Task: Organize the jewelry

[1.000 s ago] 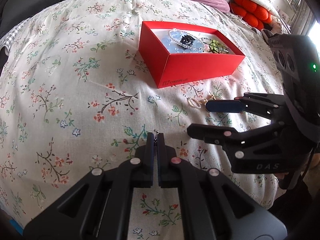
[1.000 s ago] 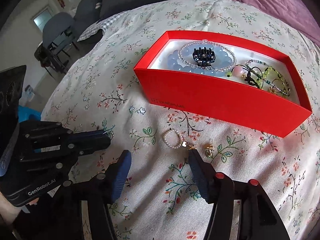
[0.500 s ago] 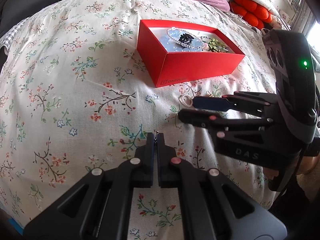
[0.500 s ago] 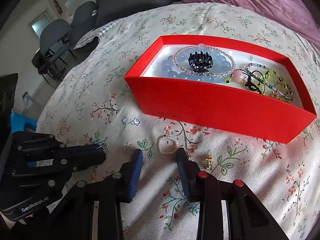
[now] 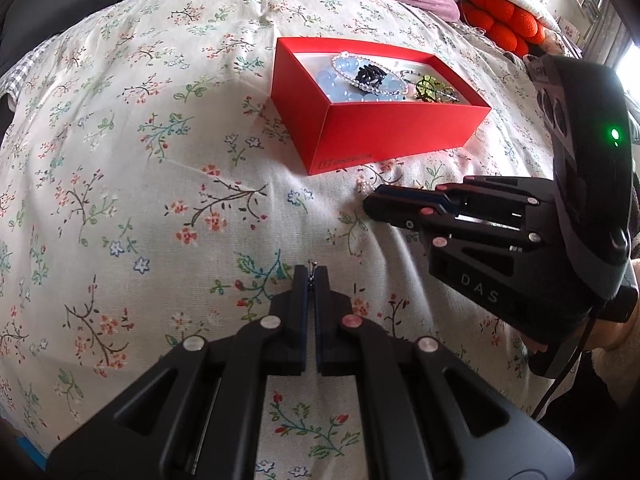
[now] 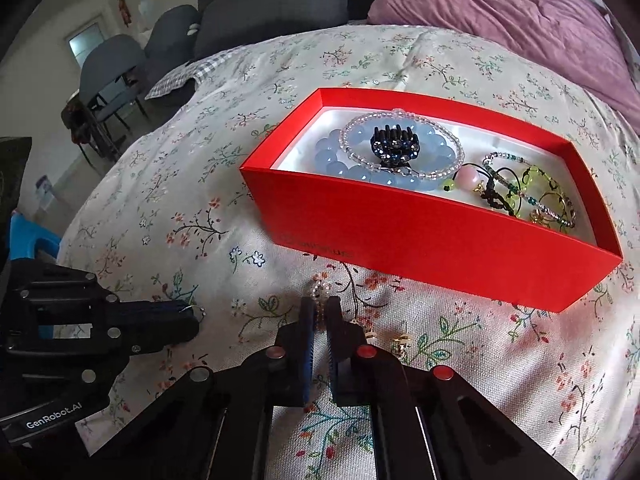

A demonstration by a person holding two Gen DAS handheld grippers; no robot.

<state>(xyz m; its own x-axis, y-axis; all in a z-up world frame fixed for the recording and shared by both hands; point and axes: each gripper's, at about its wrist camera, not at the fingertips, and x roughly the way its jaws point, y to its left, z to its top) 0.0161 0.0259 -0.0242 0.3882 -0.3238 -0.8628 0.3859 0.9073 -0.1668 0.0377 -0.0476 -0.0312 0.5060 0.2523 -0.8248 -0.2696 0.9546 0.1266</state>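
So my right gripper [image 6: 319, 312] is down on the floral bedspread [image 5: 120, 184], just in front of the red box [image 6: 432, 236], and its fingers are pinched in on the little pearl ring [image 6: 320, 292]. I can see a few beads poking out past the tips, the rest is hidden between the pads. From the left wrist cam the right gripper [image 5: 370, 202] shows up side-on with its tip pressed to the fabric near the box's front corner, and the ring itself is hidden there.

My left gripper [image 5: 311, 276] is closed too, and there's a thin bit of metal wire [image 5: 313, 267] sticking out from between the tips. Looks like a small hook or loop, too tiny to say more. On the right cam the left gripper [image 6: 192, 314] sits well off to the left of the box, low over the bedspread.

The box is open and sits toward the far middle of the bed. Inside: a blue bead bracelet [image 6: 344, 170] and a clear bead bracelet [image 6: 400, 144] at the left end with a dark hair claw [image 6: 394, 145] on top, then a tangle of green beaded pieces [image 6: 528, 190] at the right end.

Two small gold earrings [image 6: 400, 340] lie loose on the fabric right beside my right fingers, between them and the box's front wall.
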